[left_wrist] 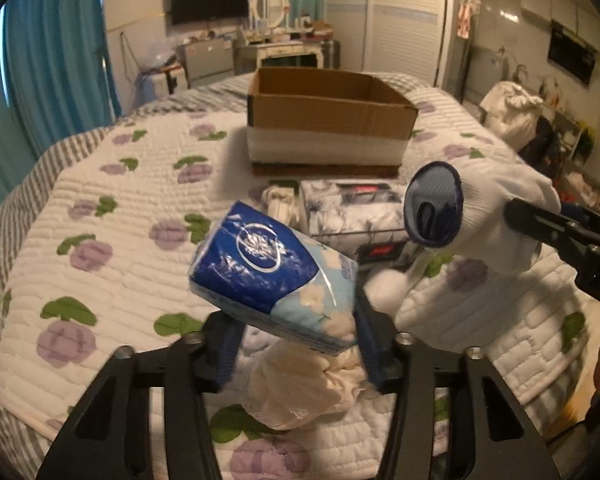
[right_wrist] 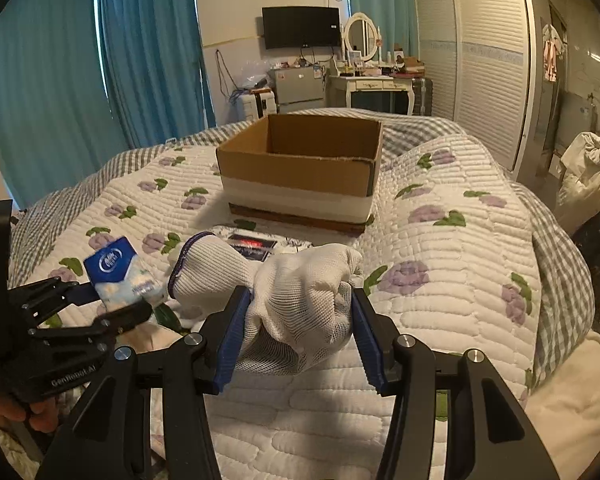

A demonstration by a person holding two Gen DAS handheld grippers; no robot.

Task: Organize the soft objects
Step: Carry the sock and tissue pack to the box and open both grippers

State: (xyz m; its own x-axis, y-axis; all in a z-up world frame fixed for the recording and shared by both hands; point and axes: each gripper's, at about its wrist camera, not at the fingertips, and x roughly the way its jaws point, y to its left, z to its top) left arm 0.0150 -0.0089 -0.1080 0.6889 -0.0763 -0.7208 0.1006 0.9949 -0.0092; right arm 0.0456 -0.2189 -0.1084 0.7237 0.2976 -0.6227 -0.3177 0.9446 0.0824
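Observation:
My left gripper (left_wrist: 296,340) is shut on a blue tissue pack (left_wrist: 272,276) and holds it above the quilt; the pack also shows in the right wrist view (right_wrist: 120,276). My right gripper (right_wrist: 300,332) is shut on a bunched white knit glove (right_wrist: 296,296) with a blue cuff, also held above the bed; the glove shows at the right of the left wrist view (left_wrist: 484,216). An open cardboard box (left_wrist: 328,120) stands farther back on the bed, seen also in the right wrist view (right_wrist: 300,172), and looks empty.
A flat patterned pack (left_wrist: 352,212) lies between the grippers and the box. A crumpled cream cloth (left_wrist: 300,388) and a white fluffy ball (left_wrist: 384,288) lie on the floral quilt (left_wrist: 100,208). Curtains, a dresser and a wardrobe stand beyond the bed.

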